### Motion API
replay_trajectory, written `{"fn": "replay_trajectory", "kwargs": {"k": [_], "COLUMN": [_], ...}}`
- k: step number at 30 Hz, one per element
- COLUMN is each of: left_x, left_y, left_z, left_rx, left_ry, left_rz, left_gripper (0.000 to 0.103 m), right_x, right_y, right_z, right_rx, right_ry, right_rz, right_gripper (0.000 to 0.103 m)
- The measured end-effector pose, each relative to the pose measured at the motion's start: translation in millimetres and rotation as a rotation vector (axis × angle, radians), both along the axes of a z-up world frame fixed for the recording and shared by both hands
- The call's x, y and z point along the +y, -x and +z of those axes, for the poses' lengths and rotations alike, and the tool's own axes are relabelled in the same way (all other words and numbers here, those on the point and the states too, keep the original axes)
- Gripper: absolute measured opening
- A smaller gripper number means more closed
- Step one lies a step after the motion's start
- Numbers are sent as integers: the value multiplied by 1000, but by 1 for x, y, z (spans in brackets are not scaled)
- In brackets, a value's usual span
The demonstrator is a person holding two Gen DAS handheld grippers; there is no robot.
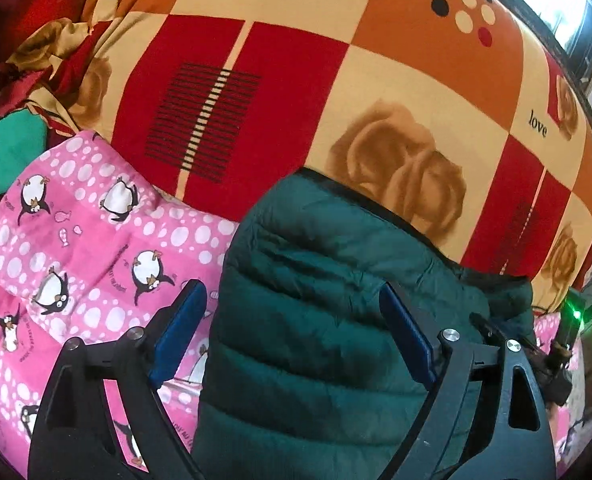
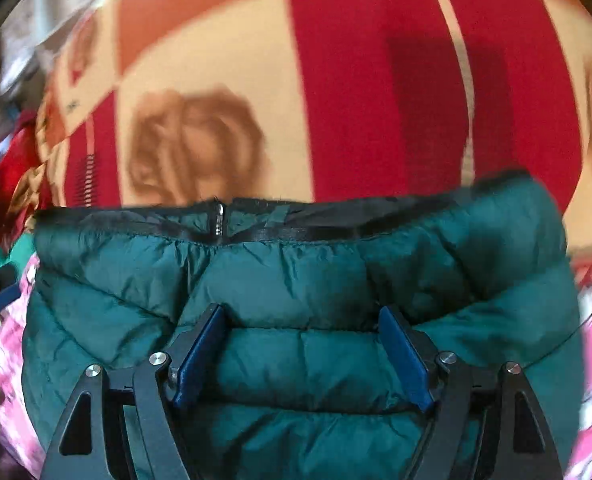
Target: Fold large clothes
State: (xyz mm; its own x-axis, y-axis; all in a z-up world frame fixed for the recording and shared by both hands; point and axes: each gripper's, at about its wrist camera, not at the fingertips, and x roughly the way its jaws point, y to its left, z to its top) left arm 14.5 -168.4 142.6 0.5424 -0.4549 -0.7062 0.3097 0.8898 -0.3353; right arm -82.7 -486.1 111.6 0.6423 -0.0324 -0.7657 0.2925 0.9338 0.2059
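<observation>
Over on the left a soft pink quilt [image 1: 76,240] with penguins and white dots is lying crumpled on the bed. My left claw [image 1: 292,336] is hanging released, blue pads wide apart, one pad over the quilt and one over the puffy dark green jacket [image 1: 316,280]. The jacket is sitting folded on the quilt, quilted into fat shiny ridges, black trim along its far edge. My right claw [image 2: 302,352] is gaping open over it too. Behind, a checked red, orange and cream blanket [image 1: 296,72] is spreading flat.
</observation>
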Motion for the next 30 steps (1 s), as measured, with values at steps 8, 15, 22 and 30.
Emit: {"fn": "replay_trajectory", "kwargs": {"k": [8,15,22,30], "left_x": [-3,34,4,-55], "left_y": [18,12,8,-7], "left_z": [9,13,17,-10], "left_rx": [-69,-29,-60,-58], "left_ry": [-40,128,63,-132], "left_rz": [37,78,37,25], "left_gripper": [88,88,88,88], "right_x": [-4,-24,-35,-44], "right_y": [24,45,44,31], "right_z": [25,39,41,33], "right_rx": [-65,-99,-80,-41], "right_ry": [-8,-13,20,71], "right_rz": [1,-22,-66,-78], "right_gripper": [77,77,77,77]}}
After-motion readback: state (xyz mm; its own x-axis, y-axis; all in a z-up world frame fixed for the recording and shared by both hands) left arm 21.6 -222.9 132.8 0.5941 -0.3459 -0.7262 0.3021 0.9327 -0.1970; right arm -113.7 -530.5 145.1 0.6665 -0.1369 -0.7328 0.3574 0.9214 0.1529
